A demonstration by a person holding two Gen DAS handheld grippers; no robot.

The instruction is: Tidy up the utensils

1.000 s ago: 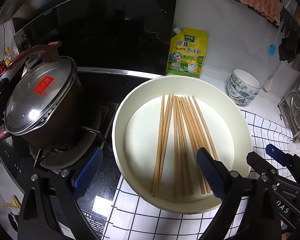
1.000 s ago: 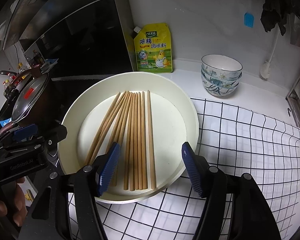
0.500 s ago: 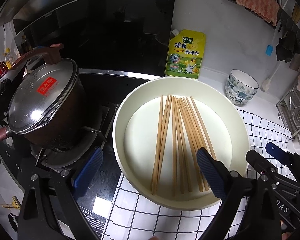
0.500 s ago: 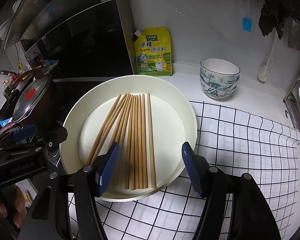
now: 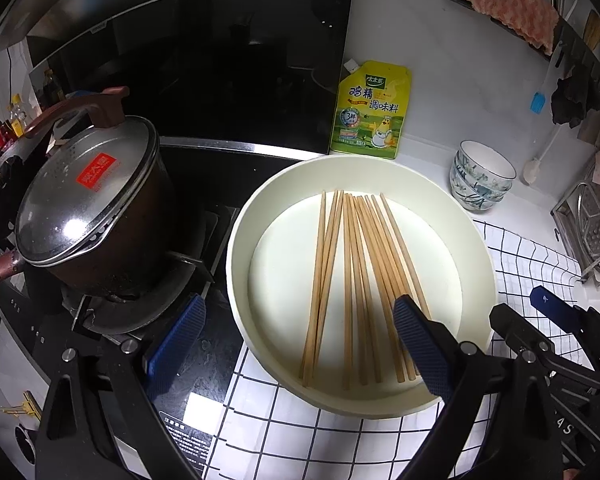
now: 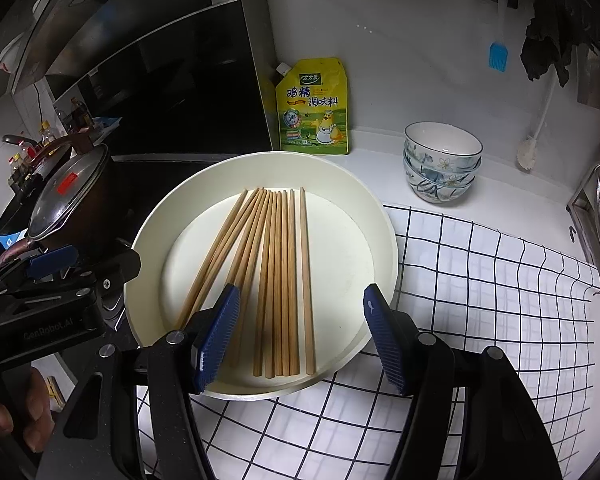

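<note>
Chopsticks [image 5: 356,280]: a loose row of wooden sticks lying flat inside the cream round tray [image 5: 476,240], fanned slightly toward the near rim.
Tray: half on the checked mat [image 6: 480,280], half on the black stove.
Left gripper [image 5: 296,344]: jaws spread wide, empty, above the tray's near edge.
Right gripper [image 6: 300,332]: spread wide, empty, over the chopstick ends.
Left side: lidded pot [image 5: 84,208].
Back: yellow seasoning pouch [image 6: 314,108], stacked bowls [image 6: 442,164].

Right gripper [image 6: 300,338]: I see my jaws spread wide over the near rim of the cream tray [image 6: 384,216].
Chopsticks [image 6: 278,280]: wooden, lying flat inside, fanned leftward.
Left gripper [image 6: 52,260]: beside the tray's left edge.
Stacked bowls [image 6: 442,162]: behind, apart.
</note>
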